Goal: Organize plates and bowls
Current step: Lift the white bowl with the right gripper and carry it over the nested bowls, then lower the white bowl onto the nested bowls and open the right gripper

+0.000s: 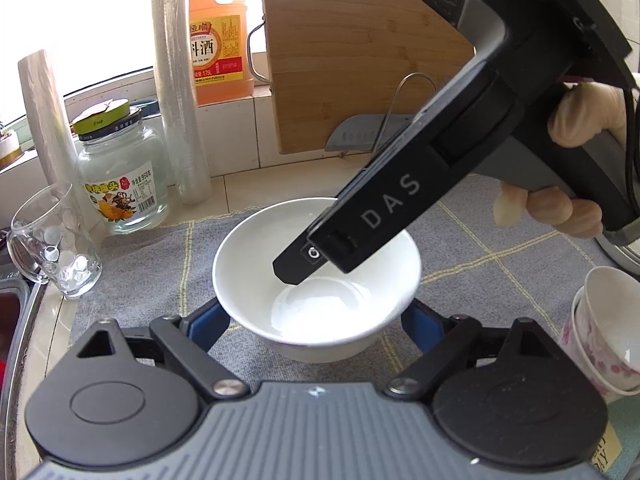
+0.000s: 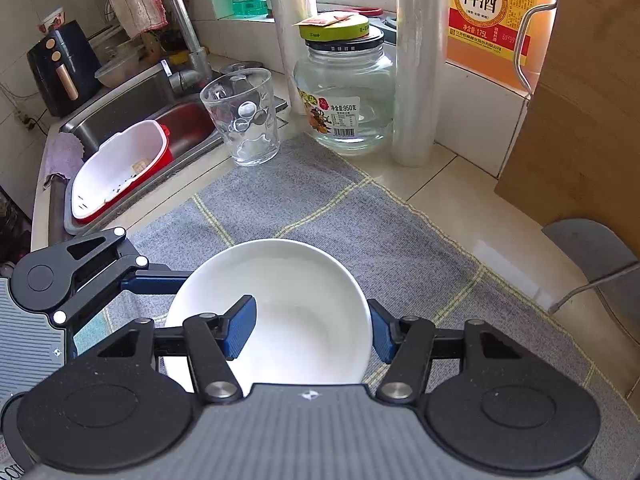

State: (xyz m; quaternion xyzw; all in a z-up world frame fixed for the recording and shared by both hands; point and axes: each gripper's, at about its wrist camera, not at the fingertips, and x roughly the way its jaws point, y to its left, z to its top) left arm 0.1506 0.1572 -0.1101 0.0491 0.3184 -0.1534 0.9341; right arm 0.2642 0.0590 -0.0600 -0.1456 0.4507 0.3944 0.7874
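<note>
The white bowl [image 2: 288, 312] is straddled by the right gripper [image 2: 314, 330]: one blue pad [image 2: 240, 326] is set inside the rim, the other outside. The grey mat [image 2: 360, 216] is seen beyond the jaws.

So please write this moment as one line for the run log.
left gripper: open around white bowl | right gripper: open, one finger inside bowl | bowl on grey mat

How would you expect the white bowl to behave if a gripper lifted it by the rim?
The bowl looks rigid and glazed, so its glossy wall may slip between the pads. It is probably breakable ceramic. Its narrow base under a wide rim suggests it could tip.
</note>
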